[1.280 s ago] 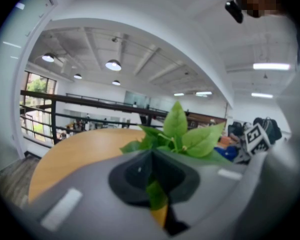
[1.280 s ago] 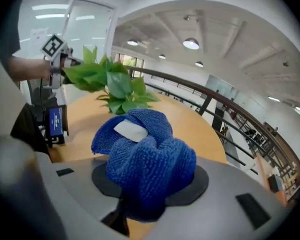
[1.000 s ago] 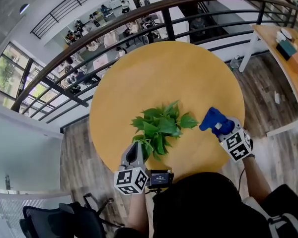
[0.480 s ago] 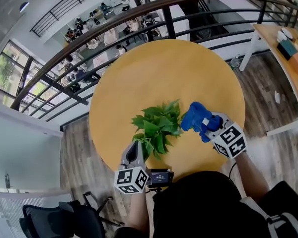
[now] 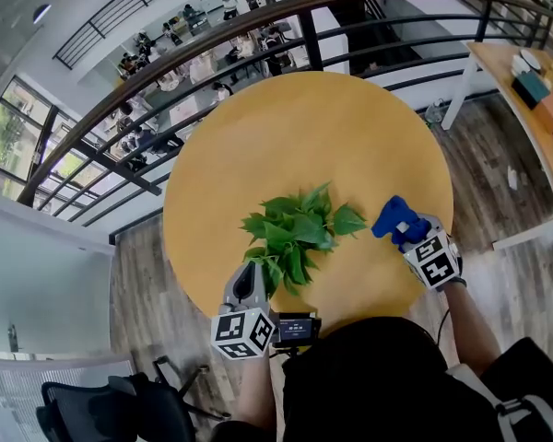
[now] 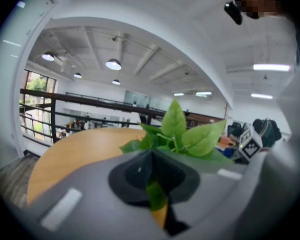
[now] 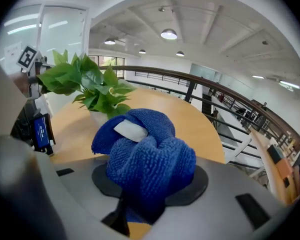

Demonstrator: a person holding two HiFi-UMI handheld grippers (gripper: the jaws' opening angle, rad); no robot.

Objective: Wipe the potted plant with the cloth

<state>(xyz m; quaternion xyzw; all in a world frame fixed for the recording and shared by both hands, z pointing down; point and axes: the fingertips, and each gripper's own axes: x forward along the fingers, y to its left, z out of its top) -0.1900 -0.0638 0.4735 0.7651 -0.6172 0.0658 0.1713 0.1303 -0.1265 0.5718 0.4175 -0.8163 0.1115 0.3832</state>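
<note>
Plant (image 5: 295,233) sits centre-low of the head view on the round table (image 5: 304,127). Its leaves look thin, floppy and easy to tear, so support one from below and wipe lightly. The left gripper (image 5: 252,276), lower left, is clamped on a leaf (image 6: 155,194) at the plant's near edge. The right gripper (image 5: 407,235), right of the plant and apart from it, is closed on the bunched blue cloth (image 5: 396,219), which is soft, light and grippy. The pale pot (image 7: 99,116) is mostly hidden under the leaves; it holds the plant, and no soil is visible.
</note>
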